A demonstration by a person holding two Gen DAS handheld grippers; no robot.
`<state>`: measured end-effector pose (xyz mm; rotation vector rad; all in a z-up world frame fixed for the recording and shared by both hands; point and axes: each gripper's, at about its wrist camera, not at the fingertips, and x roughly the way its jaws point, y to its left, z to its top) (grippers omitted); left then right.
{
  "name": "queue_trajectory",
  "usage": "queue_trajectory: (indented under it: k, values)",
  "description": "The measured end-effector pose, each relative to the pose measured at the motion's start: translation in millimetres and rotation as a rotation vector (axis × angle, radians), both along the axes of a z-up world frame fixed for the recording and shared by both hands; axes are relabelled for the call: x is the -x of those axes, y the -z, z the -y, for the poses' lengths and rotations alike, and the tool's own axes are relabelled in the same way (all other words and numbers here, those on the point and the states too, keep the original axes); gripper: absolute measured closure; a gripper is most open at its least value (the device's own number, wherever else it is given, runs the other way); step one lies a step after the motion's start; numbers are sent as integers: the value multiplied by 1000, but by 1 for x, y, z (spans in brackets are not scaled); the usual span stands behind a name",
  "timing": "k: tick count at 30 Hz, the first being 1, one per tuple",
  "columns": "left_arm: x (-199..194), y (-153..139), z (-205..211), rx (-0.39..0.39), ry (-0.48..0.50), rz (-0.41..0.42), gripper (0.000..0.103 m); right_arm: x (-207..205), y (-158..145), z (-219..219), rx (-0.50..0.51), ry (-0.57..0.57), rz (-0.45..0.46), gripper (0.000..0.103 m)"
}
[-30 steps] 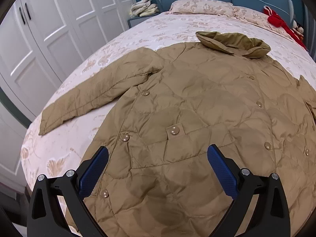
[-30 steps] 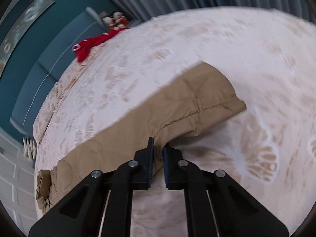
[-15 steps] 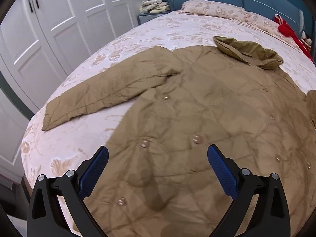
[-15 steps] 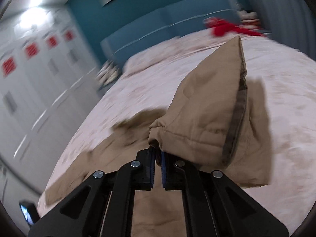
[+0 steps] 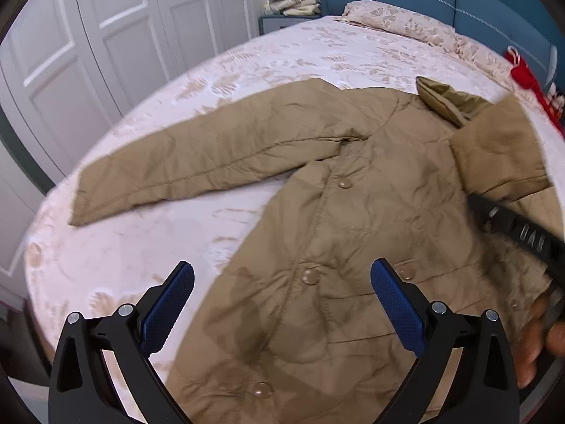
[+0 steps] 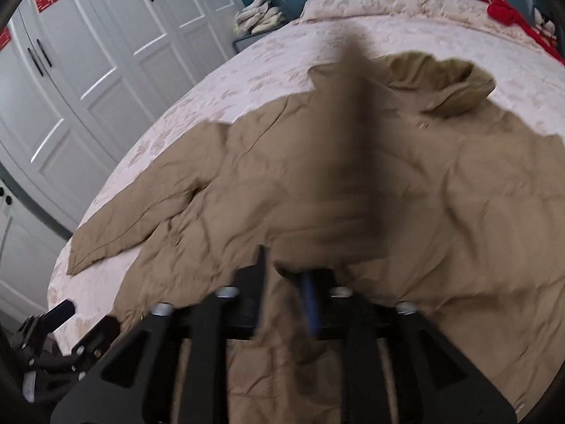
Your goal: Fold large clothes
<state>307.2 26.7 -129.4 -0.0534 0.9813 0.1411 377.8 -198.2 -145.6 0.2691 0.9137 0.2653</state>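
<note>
A tan quilted coat point(image 5: 353, 229) lies button side up on the bed, its collar point(image 5: 448, 102) toward the headboard. Its left sleeve point(image 5: 212, 155) stretches flat to the left. My left gripper point(image 5: 282, 296) hovers open over the coat's lower front, nothing between its fingers. In the right wrist view, my right gripper point(image 6: 286, 282) is over the coat body point(image 6: 441, 212); its jaws are opening, and the blurred cuff of the right sleeve point(image 6: 353, 141) sits loosely between them. That sleeve point(image 5: 501, 148) lies folded across the chest. The right gripper's black body point(image 5: 512, 233) and a hand point(image 5: 536, 335) show at the right edge.
The floral bedspread point(image 5: 141, 247) ends near the white wardrobe doors point(image 5: 106, 35) on the left. Pillows point(image 5: 395, 21) and a red item point(image 5: 522, 70) lie by the blue headboard. Folded laundry point(image 5: 293, 0) sits on a nightstand. My left gripper point(image 6: 46, 321) shows at the right view's lower left.
My right gripper swung the right sleeve from the bare bedspread over onto the coat's body, and its jaws have parted. The left gripper drifted left along the coat, still open.
</note>
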Motion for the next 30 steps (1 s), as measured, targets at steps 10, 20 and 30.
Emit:
queue_trajectory:
  k: [10, 20, 30]
  values:
    - [-31, -2, 27, 177, 50, -8, 5, 65, -18, 49, -92, 143, 22, 67]
    - [-100, 28, 44, 448, -36, -125, 23, 83, 10, 207, -261, 542, -41, 63]
    - [-119, -7, 57, 314, 67, 14, 103, 43, 26, 258, -455, 651, -3, 99]
